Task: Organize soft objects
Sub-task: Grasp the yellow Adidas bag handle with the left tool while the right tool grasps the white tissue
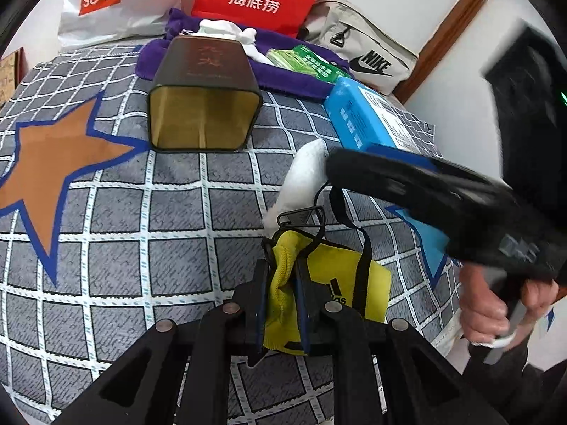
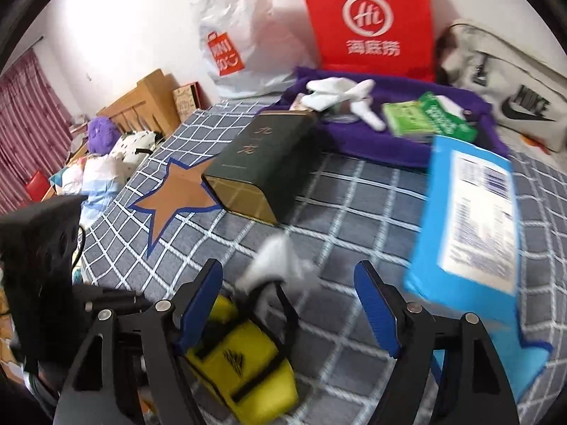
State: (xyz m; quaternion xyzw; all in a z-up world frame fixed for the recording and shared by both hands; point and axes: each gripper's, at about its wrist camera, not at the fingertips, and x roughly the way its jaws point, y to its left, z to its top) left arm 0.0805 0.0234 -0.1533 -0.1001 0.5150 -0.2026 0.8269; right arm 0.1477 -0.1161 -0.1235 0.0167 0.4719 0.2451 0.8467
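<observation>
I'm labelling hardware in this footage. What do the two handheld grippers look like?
Both are black plastic linkage frames with round metal pivot pins and blue pads lining the fingers: the left gripper and the right gripper. The right one has a black pistol-style body with a small green light.

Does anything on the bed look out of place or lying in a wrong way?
Yes. The dark tin box lies tipped on its side on the checked bedcover, its open mouth facing the camera and showing nothing inside. A single white sock lies loose beside the yellow pouch.
</observation>
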